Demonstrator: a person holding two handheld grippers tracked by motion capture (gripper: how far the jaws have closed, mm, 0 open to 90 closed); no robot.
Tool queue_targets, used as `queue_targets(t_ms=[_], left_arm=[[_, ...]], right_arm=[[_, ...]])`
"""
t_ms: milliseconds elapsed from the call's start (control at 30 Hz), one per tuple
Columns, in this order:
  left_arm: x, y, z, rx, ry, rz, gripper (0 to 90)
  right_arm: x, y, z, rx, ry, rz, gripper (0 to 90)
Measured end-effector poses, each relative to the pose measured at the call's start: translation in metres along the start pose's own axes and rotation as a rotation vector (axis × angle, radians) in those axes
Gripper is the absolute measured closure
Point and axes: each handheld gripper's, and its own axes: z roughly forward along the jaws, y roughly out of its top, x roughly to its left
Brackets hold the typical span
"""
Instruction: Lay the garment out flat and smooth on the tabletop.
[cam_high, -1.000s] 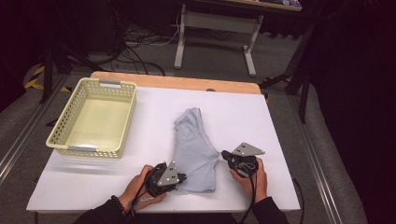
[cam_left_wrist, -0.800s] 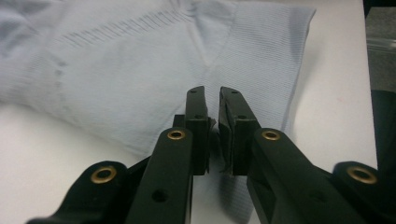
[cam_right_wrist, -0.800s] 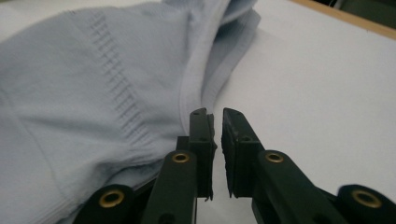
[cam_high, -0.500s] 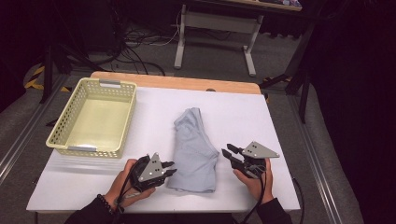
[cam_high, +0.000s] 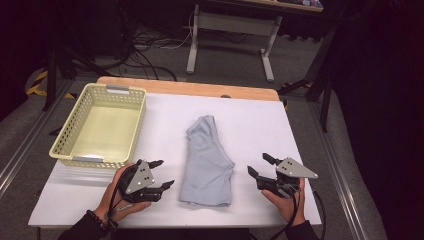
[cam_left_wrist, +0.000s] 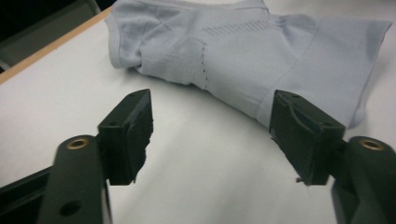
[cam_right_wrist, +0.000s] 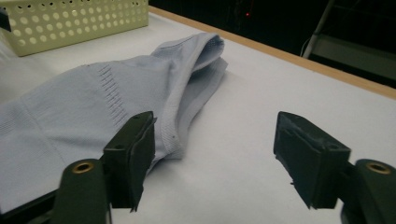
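White tabletop (cam_high: 260, 120) lay bare around a pale blue folded garment (cam_high: 206, 160) at mid-table, with a yellow basket (cam_high: 97, 125) well apart at the far left corner and clear margins to every edge. Left gripper (cam_high: 161, 175) and right gripper (cam_high: 256, 165) flanked the garment's near end without touching it, jaws just opened and holding nothing. Judged a release after a fold; the next move would call for re-gripping an edge, with ample room either side.
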Motion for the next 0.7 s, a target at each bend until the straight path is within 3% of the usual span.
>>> queue_targets(t_ms=[100,300,500,600,700], left_arm=[[-0.001,-0.007,-0.006,0.000,0.017,0.013,24.5],[0.004,-0.022,-0.024,-0.043,0.015,-0.048,17.9],[0.007,-0.035,-0.037,-0.032,0.044,-0.082,16.5],[0.008,-0.042,-0.041,-0.018,0.052,-0.108,16.0],[0.006,-0.044,-0.043,0.003,0.069,-0.092,15.3]], right_arm=[[0.000,-0.004,-0.006,-0.016,-0.020,0.000,23.8],[0.005,-0.013,-0.012,-0.019,-0.022,0.031,16.7],[0.012,-0.021,-0.015,-0.022,-0.032,0.030,13.7],[0.018,-0.024,-0.015,0.003,-0.044,0.000,13.8],[0.021,-0.025,-0.014,0.030,-0.053,-0.007,14.9]])
